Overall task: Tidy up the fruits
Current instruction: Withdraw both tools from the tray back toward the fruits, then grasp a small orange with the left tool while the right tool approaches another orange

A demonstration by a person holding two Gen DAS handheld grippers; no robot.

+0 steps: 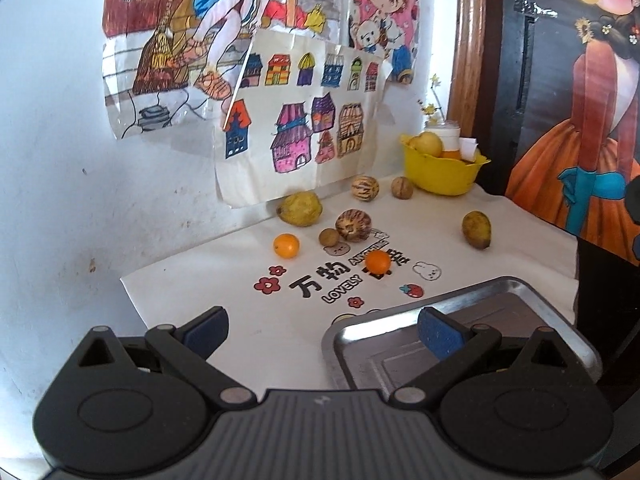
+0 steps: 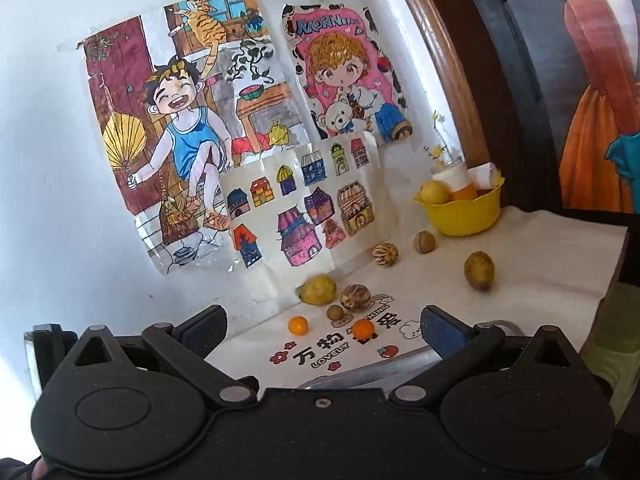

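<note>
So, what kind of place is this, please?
Probably a home, perhaps a child's corner: hand-coloured drawings are taped to the white wall, and a cartoon-printed cloth covers a small table with loose fruit and a yellow bowl.

A rectangular steel tray (image 1: 472, 308) lies on the printed white cloth (image 1: 240, 344) under the left claw's (image 1: 322, 330) right finger. Ahead of the claw two small round oranges (image 1: 286, 245) lie apart; beyond them, walnuts (image 1: 402, 188) and yellow-green fruits (image 1: 300, 209). Farthest right-ahead stands a yellow plastic bowl (image 1: 440, 174) holding fruit.
</note>
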